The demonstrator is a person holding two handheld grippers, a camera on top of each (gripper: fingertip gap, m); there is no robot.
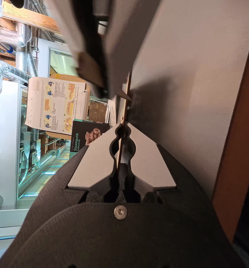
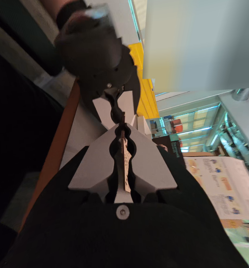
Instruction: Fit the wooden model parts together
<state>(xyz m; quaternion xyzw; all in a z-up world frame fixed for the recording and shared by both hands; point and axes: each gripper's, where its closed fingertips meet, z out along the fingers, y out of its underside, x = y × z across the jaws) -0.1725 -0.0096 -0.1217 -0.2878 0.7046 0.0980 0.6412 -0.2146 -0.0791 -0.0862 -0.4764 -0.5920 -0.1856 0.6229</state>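
Note:
In the left wrist view my left gripper (image 1: 123, 124) is shut on a thin wooden part (image 1: 124, 110), seen edge-on and sticking out past the fingertips. My right gripper (image 1: 105, 89) comes in blurred from the top, its tips at the far end of that part. In the right wrist view my right gripper (image 2: 123, 124) is shut on a thin wooden part with a black-and-pale pattern (image 2: 126, 162). The part's tip reaches the tips of my left gripper (image 2: 117, 116), which faces it. I cannot tell whether the two hold one piece or two joined pieces.
The grey table top (image 1: 186, 101) with its brown edge (image 1: 237, 130) lies close beside both grippers. An instruction sheet (image 1: 55, 104) and a dark model box (image 1: 86, 136) stand beyond, also in the right wrist view (image 2: 222, 188). A yellow object (image 2: 144, 87) is behind the left gripper. About 9 centimetres separates my left fingertips from my right.

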